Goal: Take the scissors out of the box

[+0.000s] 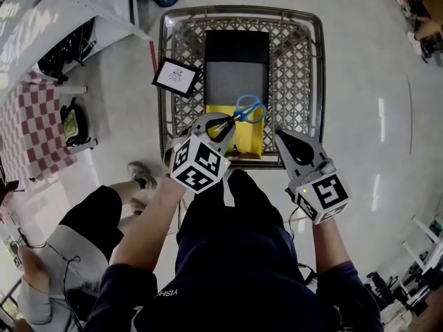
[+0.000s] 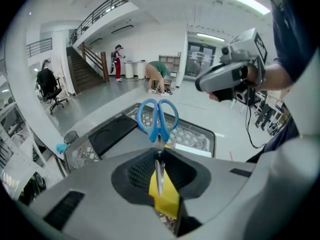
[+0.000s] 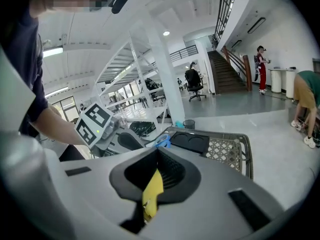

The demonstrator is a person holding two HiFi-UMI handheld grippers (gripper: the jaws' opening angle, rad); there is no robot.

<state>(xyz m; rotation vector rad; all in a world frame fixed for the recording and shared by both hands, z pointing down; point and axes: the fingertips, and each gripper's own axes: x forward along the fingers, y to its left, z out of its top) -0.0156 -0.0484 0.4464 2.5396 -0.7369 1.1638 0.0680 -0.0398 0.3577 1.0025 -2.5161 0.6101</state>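
Observation:
The scissors have blue handles and a steel blade. My left gripper is shut on the blade, handles pointing away from me, held above the wire cart. A yellow box sits just under them at the cart's near edge. In the left gripper view the box shows below the blade, through the jaws. My right gripper is beside the box's right edge. Yellow card sits pinched in its narrow gap, and the blue handles peek past its tip.
A black and grey flat panel lies in the cart's far part. A framed drawing rests on the cart's left rim. A person crouches on the floor at my left, near a checkered cloth.

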